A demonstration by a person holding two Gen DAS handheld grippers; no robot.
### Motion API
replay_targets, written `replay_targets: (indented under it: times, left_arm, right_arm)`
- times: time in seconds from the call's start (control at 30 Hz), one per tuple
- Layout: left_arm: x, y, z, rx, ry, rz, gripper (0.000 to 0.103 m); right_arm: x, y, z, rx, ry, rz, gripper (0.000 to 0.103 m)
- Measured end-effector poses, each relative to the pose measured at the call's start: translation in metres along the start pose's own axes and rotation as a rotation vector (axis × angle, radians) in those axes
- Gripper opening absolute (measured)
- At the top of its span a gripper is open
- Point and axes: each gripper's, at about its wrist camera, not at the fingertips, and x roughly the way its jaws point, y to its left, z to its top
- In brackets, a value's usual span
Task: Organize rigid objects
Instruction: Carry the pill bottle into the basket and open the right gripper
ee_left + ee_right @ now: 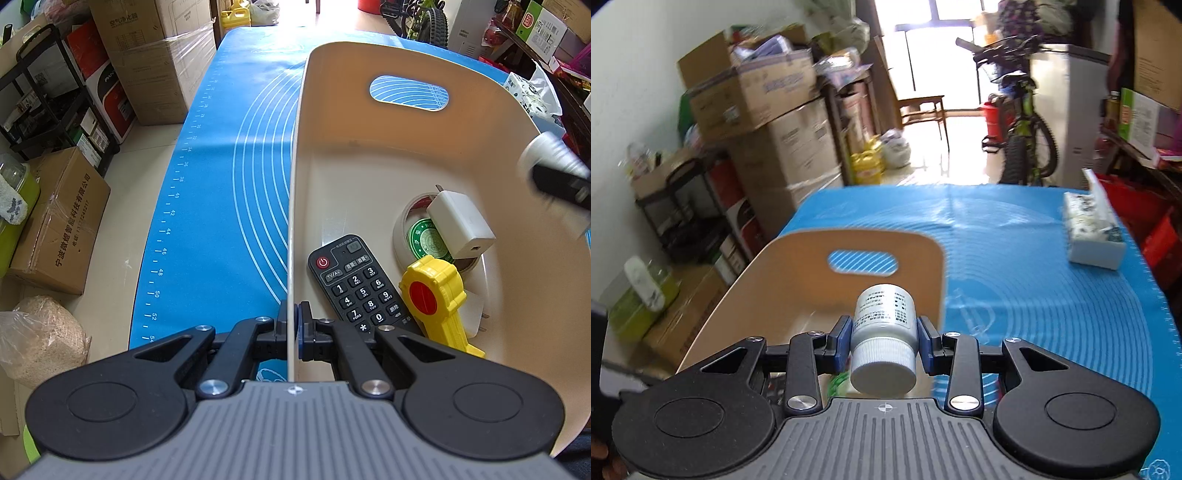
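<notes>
Smooth beige plastic bin [369, 155], ribbed white bottle cap [882, 354], matt blue mat [229, 184].

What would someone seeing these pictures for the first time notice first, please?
Probably the white pill bottle clamped between the right gripper fingers, held above the blue mat beside the beige bin. Next, the left gripper pinching the bin's near wall. Inside the bin lie a black remote, a yellow tool, a white charger and a tape roll.
</notes>
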Motion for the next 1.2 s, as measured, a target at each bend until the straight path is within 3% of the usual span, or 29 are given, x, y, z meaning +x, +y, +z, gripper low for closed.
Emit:
replay_targets:
  times: [0.23,0.47,1.0,1.2]
  left_arm:
    - [0.0,0.0,0.0,0.0,0.0,0.0,0.004]
    - [-0.001,0.001,0.001,0.004,0.0,0.002,0.004]
    - [-0.001,0.0,0.001,0.007,-0.001,0.006,0.004]
    - [-0.001,0.0,0.001,0.007,-0.001,0.006,0.005]
  right_arm:
    - [0.021,0.034,-0.016,-0.1,0.081,0.026,0.044]
    - [0.045,0.037,-0.025,-0.123,0.196,0.025,0.044]
    - [0.044,0.038,-0.022,-0.133,0.212,0.042,0.051]
    - [0.035,0.041,-0.021,-0.155,0.185,0.057,0.066]
